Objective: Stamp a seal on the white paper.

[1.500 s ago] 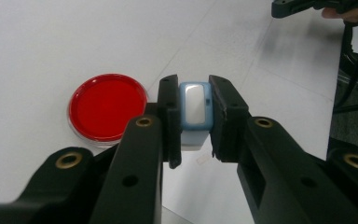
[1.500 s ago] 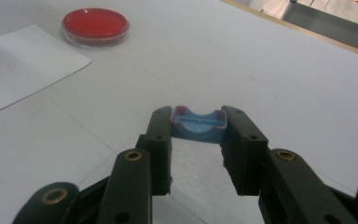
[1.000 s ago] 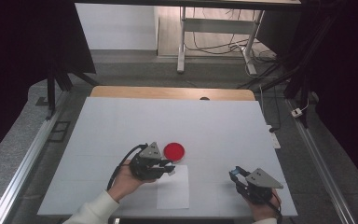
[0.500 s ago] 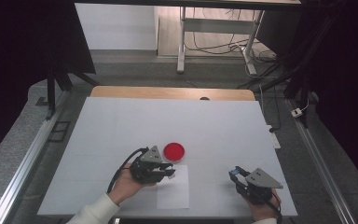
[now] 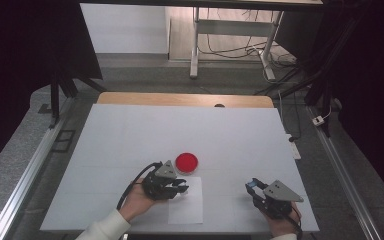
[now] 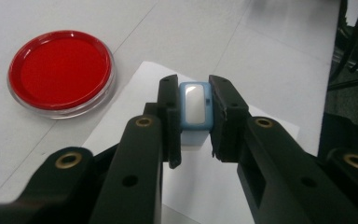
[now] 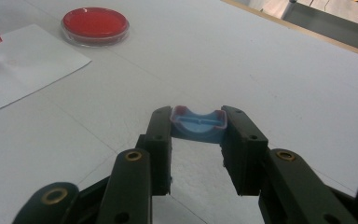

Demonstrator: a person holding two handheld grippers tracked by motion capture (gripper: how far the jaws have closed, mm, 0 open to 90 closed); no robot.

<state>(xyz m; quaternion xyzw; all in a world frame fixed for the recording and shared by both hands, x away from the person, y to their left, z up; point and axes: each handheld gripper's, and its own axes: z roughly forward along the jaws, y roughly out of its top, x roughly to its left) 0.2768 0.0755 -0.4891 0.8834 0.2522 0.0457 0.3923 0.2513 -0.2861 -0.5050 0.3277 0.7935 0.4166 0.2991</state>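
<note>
White table (image 5: 130,135) fills the high view; a red dish (image 5: 186,162) sits near its front, a paper sheet (image 5: 186,210) just below. The left gripper (image 5: 180,186) hovers over the sheet, the right gripper (image 5: 252,187) well apart.

Left gripper view: jaws pinch a blue stamp (image 6: 195,109) above the sheet, dish at upper left.

Right gripper view: jaws clamp a blue cap (image 7: 198,123) over bare table.

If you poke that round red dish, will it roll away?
Probably not. The red dish lies flat on the table, so it would likely slide rather than roll. Its clear, shiny rim looks like smooth plastic, so it is probably light and a bit slippery.
</note>
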